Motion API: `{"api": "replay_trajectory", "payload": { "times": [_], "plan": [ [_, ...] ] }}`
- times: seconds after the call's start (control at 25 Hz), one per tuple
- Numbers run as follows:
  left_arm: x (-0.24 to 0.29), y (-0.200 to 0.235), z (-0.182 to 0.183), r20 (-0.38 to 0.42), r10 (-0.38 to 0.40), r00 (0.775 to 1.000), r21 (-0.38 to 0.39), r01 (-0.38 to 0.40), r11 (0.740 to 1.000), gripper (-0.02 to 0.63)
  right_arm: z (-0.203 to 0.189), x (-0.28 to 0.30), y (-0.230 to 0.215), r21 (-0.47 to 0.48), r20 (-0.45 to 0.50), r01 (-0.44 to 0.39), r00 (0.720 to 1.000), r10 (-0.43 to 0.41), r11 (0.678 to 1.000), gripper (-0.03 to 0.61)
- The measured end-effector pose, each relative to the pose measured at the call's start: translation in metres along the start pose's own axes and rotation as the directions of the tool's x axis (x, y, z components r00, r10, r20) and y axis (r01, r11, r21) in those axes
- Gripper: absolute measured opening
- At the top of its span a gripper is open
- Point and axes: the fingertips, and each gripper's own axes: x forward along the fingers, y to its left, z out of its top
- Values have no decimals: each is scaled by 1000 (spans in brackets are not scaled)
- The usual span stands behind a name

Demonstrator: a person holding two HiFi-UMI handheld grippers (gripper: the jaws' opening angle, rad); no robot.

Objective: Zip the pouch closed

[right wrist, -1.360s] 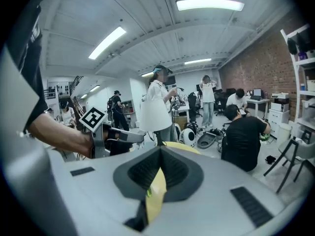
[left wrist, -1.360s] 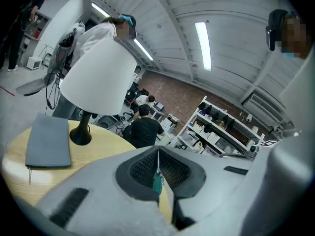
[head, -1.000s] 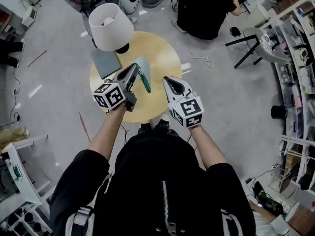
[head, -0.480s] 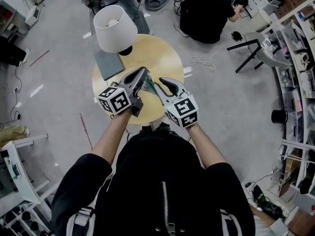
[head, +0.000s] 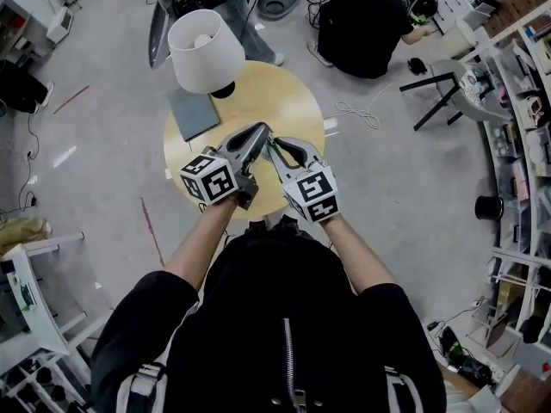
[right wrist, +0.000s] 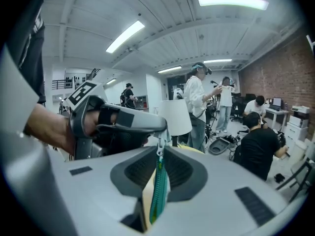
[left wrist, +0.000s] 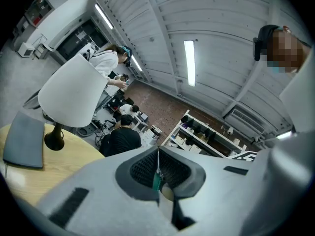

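Right gripper [head: 274, 144]: jaws clamped on the pouch [right wrist: 156, 193] at its teal zipper edge, held above the near half of the round table [head: 288, 93].
Left gripper [head: 261, 131]: jaws closed, pinching the zipper pull [right wrist: 160, 150], tip to tip with the right gripper.
Grey pad [head: 191, 113]: flat on the table's left side.
White-shaded lamp [head: 205, 50]: on the table's far-left edge.

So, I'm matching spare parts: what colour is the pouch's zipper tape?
Teal green zipper; clearest in the right gripper view.

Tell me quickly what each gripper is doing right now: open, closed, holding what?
Left gripper: closed on the zipper pull.
Right gripper: closed on the pouch, along its teal zipper edge.
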Motion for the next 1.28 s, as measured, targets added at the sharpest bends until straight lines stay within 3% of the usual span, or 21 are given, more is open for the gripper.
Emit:
{"api": "replay_trajectory", "payload": {
  "times": [0.76,1.04,1.28],
  "plan": [
    [-1,2,-9,-28,1,1000,11,-1,1000,6,-8,-12,2,2,-14,-5,1000,6,1000,44],
    [-5,10,-9,7,32,999,-38,-32,999,6,-29,-19,4,-10,-61,-8,998,8,1000,44],
    [-9,14,-7,-8,36,999,-11,-36,999,6,-35,-21,8,-9,-67,-22,998,21,1000,44]
  ]
}}
